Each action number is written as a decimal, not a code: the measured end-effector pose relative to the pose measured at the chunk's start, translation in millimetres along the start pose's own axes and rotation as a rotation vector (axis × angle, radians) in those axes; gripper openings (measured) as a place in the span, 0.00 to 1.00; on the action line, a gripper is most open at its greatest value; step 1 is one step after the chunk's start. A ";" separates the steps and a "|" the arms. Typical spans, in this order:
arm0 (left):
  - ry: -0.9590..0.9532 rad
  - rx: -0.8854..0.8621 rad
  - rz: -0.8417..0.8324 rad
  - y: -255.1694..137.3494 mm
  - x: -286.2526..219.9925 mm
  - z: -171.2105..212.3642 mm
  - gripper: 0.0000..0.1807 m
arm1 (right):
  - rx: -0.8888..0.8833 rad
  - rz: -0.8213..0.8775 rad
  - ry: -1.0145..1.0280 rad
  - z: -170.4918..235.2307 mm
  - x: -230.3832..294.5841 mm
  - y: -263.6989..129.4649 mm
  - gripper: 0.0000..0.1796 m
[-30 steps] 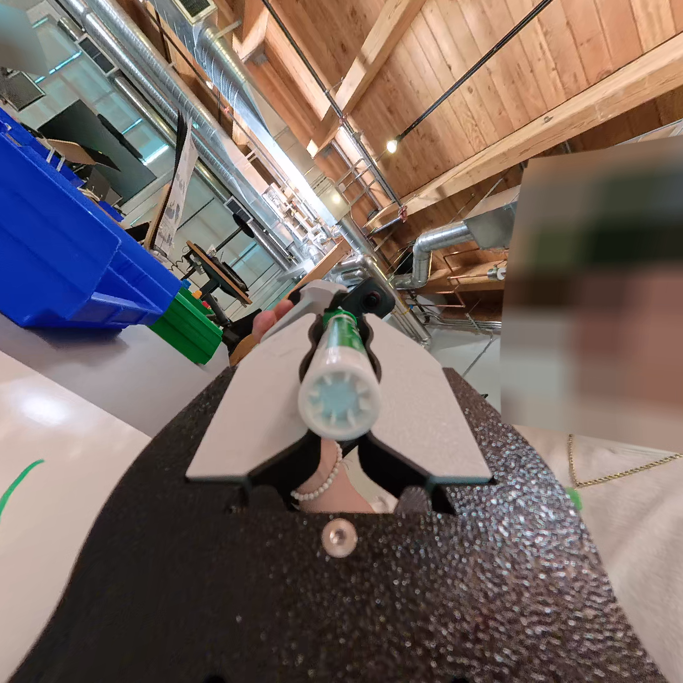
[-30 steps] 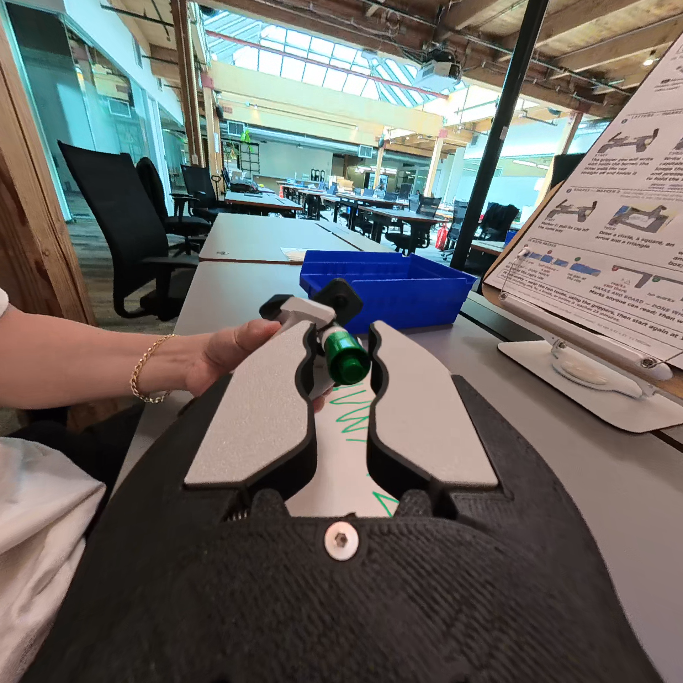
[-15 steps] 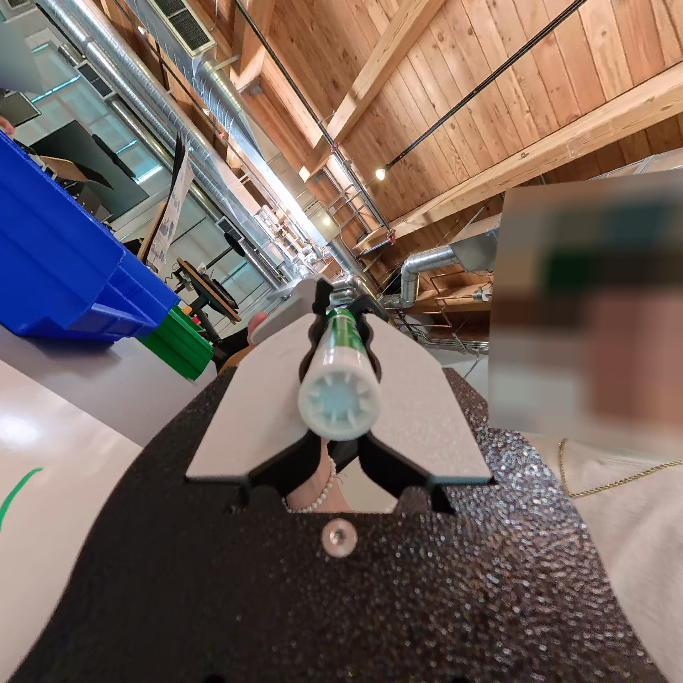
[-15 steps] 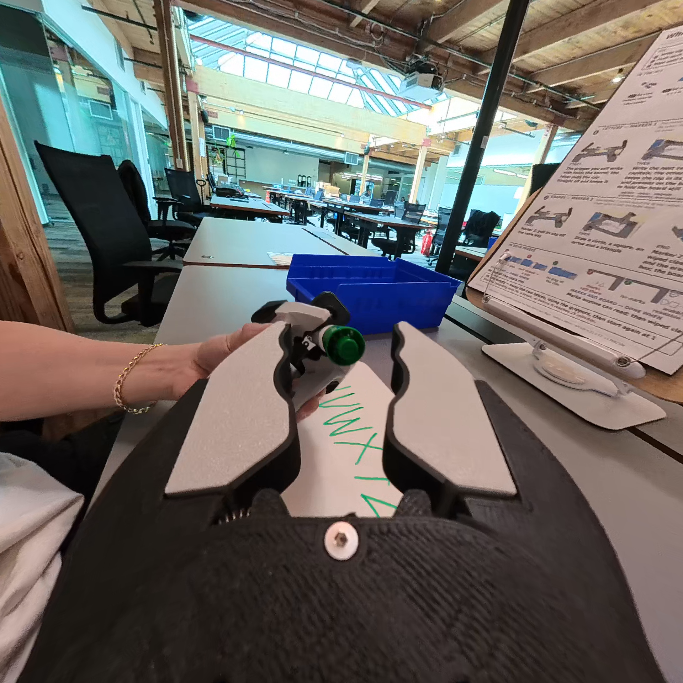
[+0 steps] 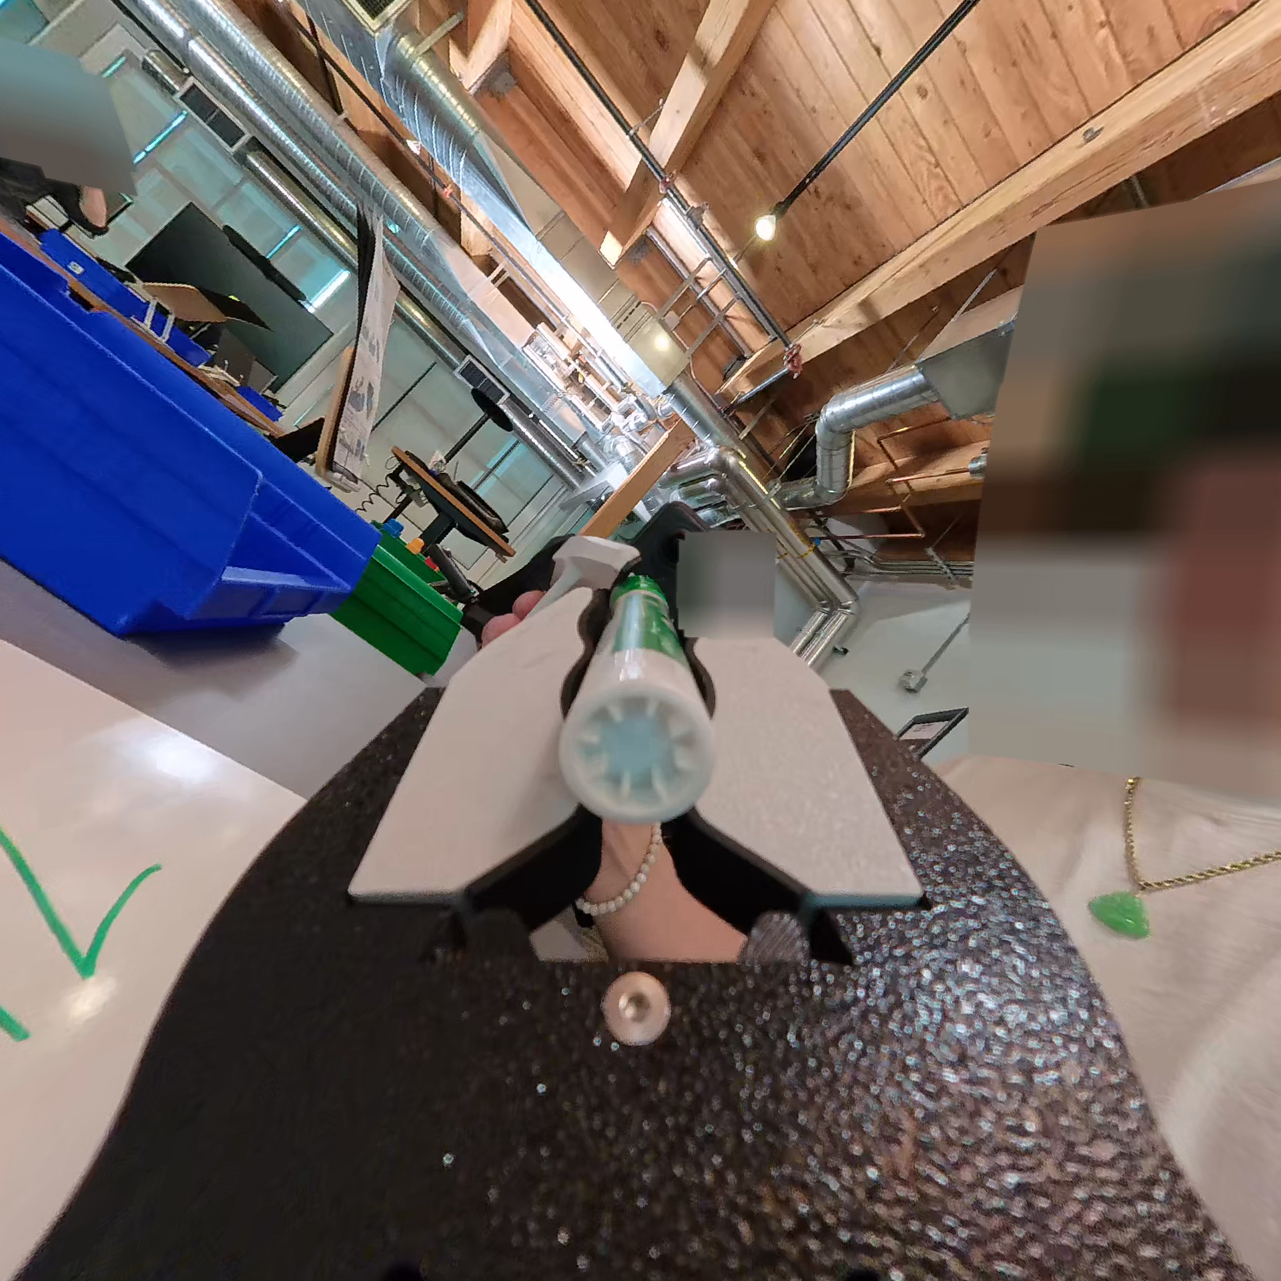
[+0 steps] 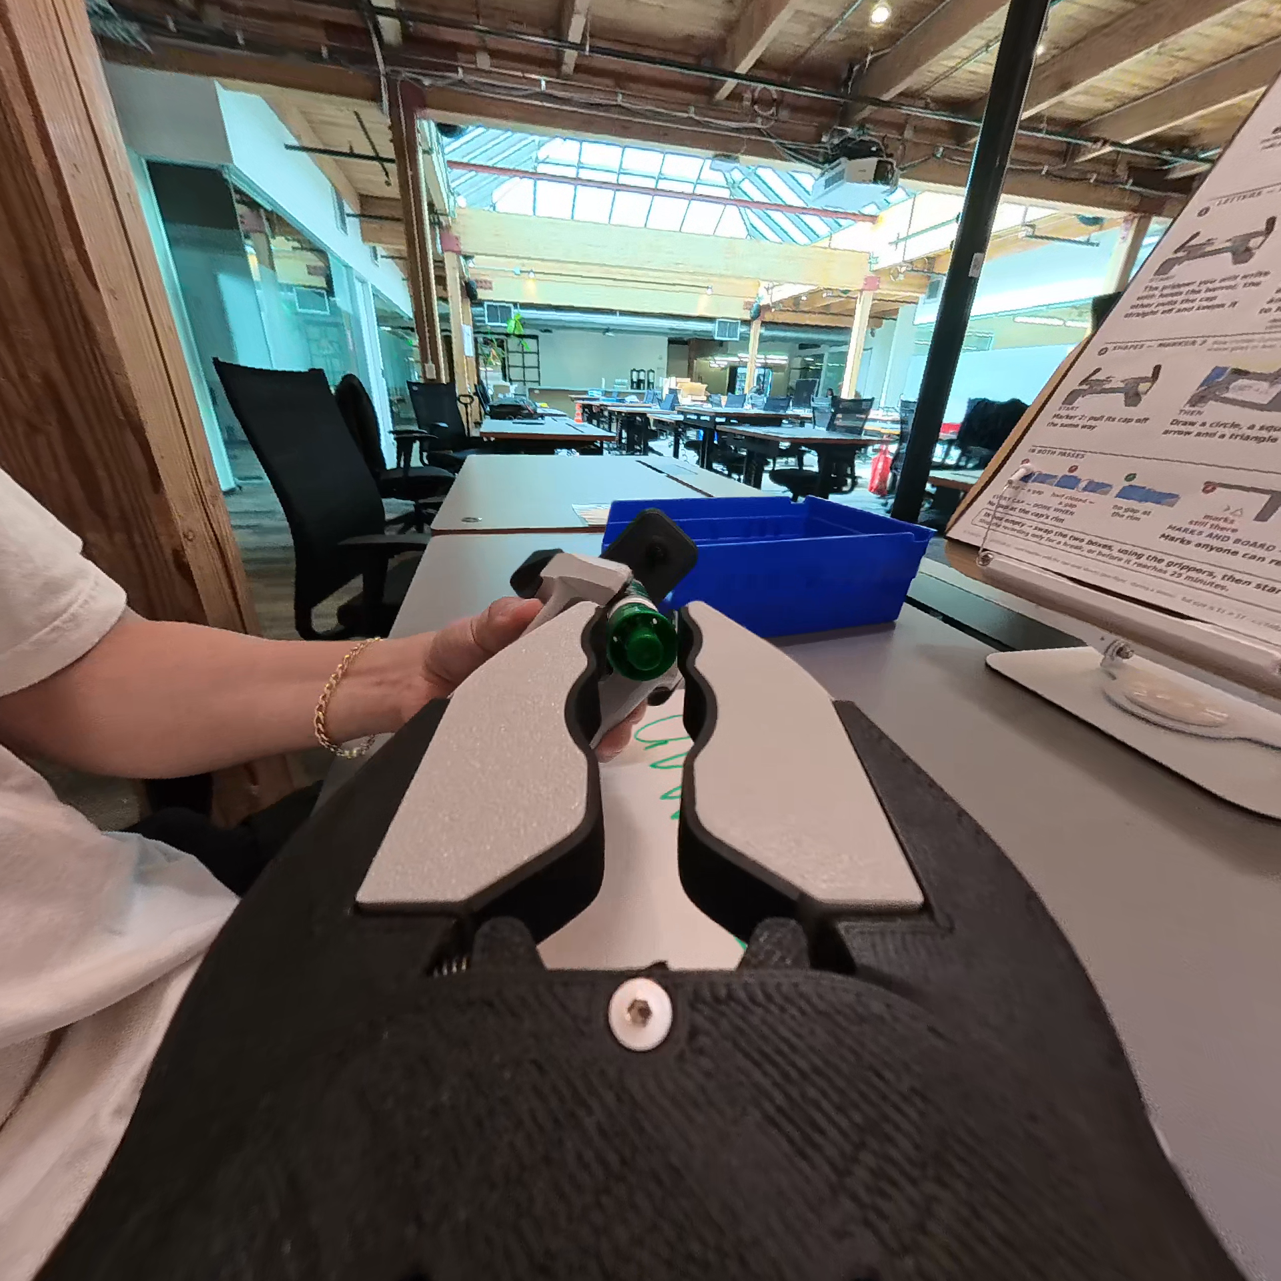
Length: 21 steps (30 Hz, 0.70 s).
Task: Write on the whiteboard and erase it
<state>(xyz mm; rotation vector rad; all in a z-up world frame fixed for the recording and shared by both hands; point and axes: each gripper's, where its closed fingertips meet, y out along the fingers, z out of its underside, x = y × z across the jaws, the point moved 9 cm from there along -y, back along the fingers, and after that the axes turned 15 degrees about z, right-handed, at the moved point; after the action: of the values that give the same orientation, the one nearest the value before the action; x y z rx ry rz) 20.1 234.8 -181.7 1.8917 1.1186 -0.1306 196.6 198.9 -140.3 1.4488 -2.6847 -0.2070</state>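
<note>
1. Left gripper (image 5: 636,665): both pale finger pads are pressed against the white barrel of the marker (image 5: 636,735), butt end toward the camera. The jaws are nearly together, with only the barrel's width between them.
2. Marker tip is not visible in the left wrist view. The green-banded far end of the barrel is partly covered by a blur patch.
3. Right gripper (image 6: 638,645): its fingertips sit at either side of the green cap (image 6: 632,641). The jaws look narrowed onto it, but pad contact is hard to confirm from this angle; a wider gap lies behind the tips.
4. Whether the cap is fully seated on the marker cannot be told.
5. Whiteboard (image 5: 104,818) lies flat on the grey table (image 6: 970,728), beneath and between the two grippers. In the right wrist view only a strip of it shows between the fingers.
6. Green strokes (image 5: 76,915) on the board are cut off at the frame edge, so no full count is possible.
7. The person's hand (image 6: 471,651) is half hidden behind the right gripper's left finger.
8. Count: one marker, one cap, two grippers, one whiteboard.
9. Farther off: one blue bin (image 6: 776,561) in the right wrist view; a green bin (image 5: 402,617) just beside a blue one in the left.
10. An instruction sheet on a stand (image 6: 1137,443) at right is cropped by the frame.
</note>
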 end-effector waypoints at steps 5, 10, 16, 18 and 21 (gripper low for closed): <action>0.026 0.036 -0.041 0.7 0.0 -2.3 0.10 | -0.018 0.002 0.020 5.5 -3.5 -0.5 0.11; 0.083 0.106 -0.124 1.0 -3.7 -7.2 0.11 | -0.059 0.054 0.019 11.9 -2.5 1.0 0.10; 0.132 0.155 -0.190 5.7 -13.0 -13.1 0.11 | -0.136 0.036 0.146 16.3 -3.7 4.9 0.10; 0.110 0.091 -0.169 8.0 -11.1 -10.9 0.11 | -0.181 0.035 0.205 15.9 -5.1 5.1 0.10; 0.048 -0.024 -0.101 11.0 -5.4 -2.3 0.11 | -0.249 0.032 0.273 14.2 -5.4 3.8 0.10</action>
<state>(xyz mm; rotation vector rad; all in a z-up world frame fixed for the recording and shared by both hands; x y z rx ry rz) 24.4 231.0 -170.6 1.8259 1.2429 -0.1278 194.5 206.6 -153.7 1.2591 -2.3665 -0.3039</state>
